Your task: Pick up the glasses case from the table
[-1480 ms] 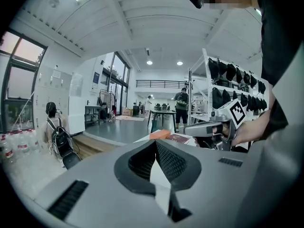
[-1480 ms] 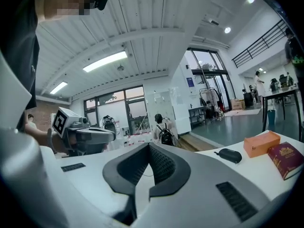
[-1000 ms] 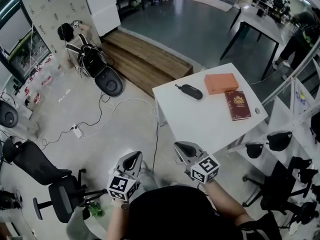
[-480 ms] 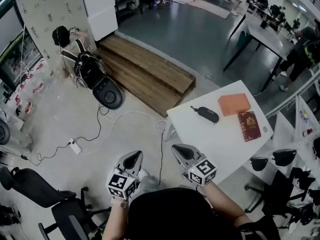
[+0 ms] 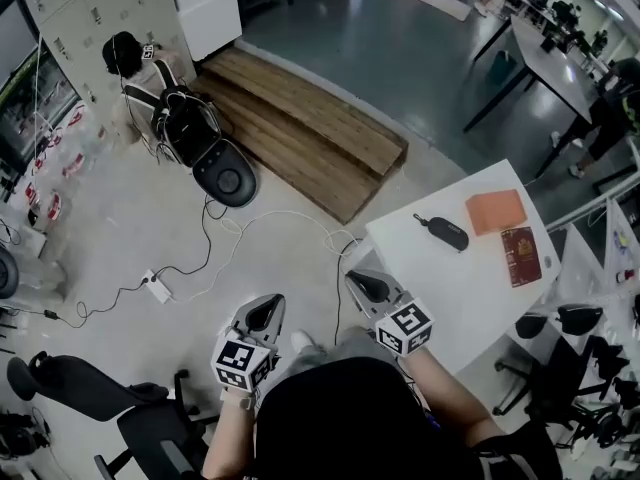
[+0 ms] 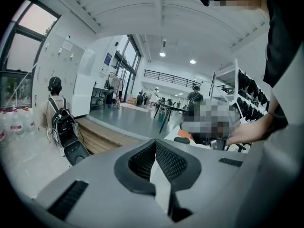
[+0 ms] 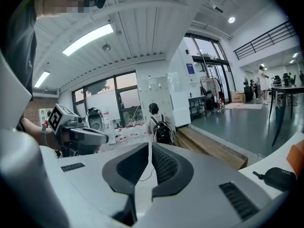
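The pale floor [image 5: 110, 218] meets a low wooden step [image 5: 310, 133], and behind it lies a dark grey floor [image 5: 400, 48]. A white cabinet [image 5: 205, 8] stands beside the step; long lamps [image 7: 88, 38] shine on the ceiling [image 7: 156, 27].

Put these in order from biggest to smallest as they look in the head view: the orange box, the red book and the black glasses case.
1. orange box and red book: they look about the same size, too close to rank.
2. black glasses case: clearly the smallest.
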